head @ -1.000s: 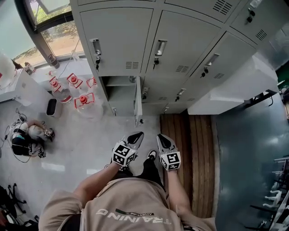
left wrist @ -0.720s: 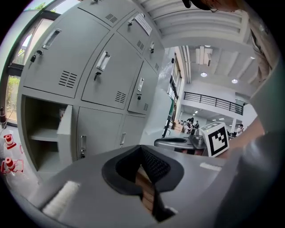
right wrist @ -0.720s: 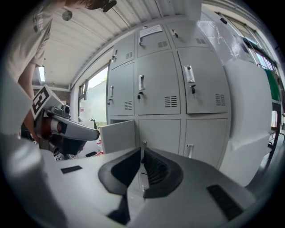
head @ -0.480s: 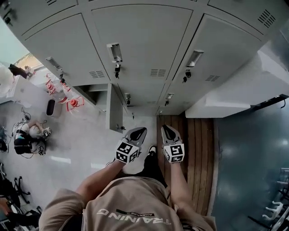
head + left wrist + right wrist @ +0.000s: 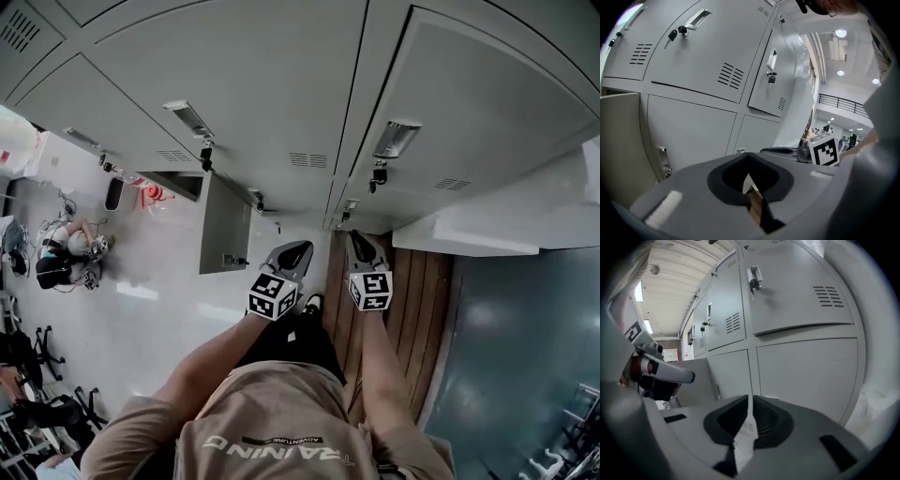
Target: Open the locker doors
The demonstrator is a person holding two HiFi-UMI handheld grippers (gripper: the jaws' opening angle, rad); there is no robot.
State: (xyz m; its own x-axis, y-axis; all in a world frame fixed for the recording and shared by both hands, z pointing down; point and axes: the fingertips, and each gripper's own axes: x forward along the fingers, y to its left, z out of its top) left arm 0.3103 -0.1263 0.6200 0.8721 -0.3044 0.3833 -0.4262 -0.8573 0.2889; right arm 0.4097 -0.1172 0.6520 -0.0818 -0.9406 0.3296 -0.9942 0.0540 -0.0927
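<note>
- The lockers [image 5: 281,84] fill the wall ahead. On the left, in the bottom row, an open door [image 5: 225,223] stands swung out toward the floor space, and the doors around it are closed.
- The left tongs [image 5: 292,253] are pinched together with nothing between them. They are held low in front of the body, short of any door.
- The right tongs [image 5: 362,246] are also drawn together and empty. They sit just beside the left pair and point at the bottom row.
- Both seem carried closed and tucked in because no handle is within reach yet.
- The shut lower door [image 5: 689,136] next to the open one has its latch [image 5: 663,161] at its left edge. It looks like the likely next target, though that is a guess.
- The upper handle [image 5: 397,139] and its key [image 5: 378,175] sit above the right tongs, well apart from them.
</note>
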